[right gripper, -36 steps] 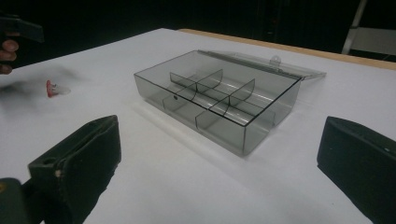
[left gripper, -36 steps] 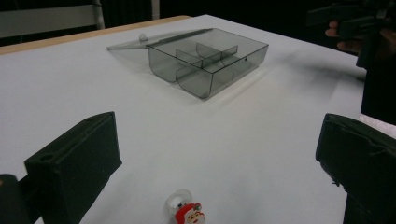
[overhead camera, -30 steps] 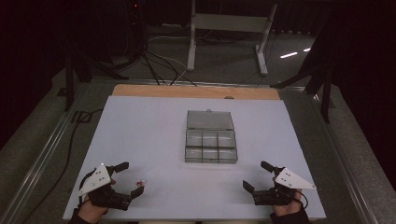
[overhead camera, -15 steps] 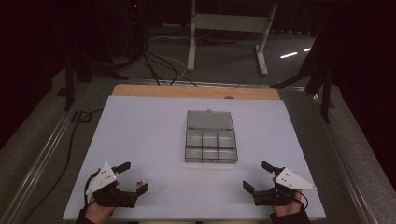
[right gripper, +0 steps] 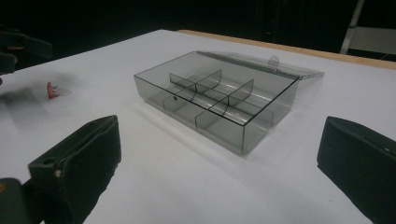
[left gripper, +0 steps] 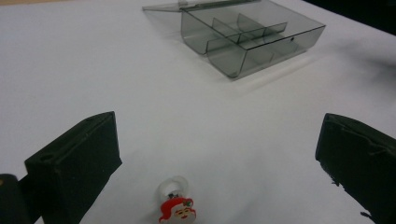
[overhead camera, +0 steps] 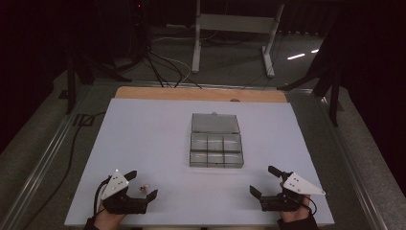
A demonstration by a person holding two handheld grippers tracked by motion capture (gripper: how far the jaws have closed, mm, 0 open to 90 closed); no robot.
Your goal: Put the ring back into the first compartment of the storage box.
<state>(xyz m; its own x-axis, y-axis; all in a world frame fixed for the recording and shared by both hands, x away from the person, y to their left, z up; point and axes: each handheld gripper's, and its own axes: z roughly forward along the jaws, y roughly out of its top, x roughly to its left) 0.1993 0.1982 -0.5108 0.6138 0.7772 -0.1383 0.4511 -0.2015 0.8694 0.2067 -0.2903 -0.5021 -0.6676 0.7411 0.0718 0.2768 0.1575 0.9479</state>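
Note:
A clear grey compartment box lies in the middle of the white table with its lid folded back flat; its compartments look empty. A tiny red and white Santa trinket rests on the table near the front left. My left gripper is open, and its jaws stand either side of the trinket without touching it. The box sits farther ahead of that gripper. At the front right my right gripper is open with nothing between its jaws, pointing at the box from close by.
The white table top has a wooden strip along its far edge. Beyond it on the dark floor are a metal stand and cables. A hand holds each gripper at the front edge.
My left gripper has shifted a little to the right, so the Santa trinket now lies between its jaws. The right gripper has stayed put.

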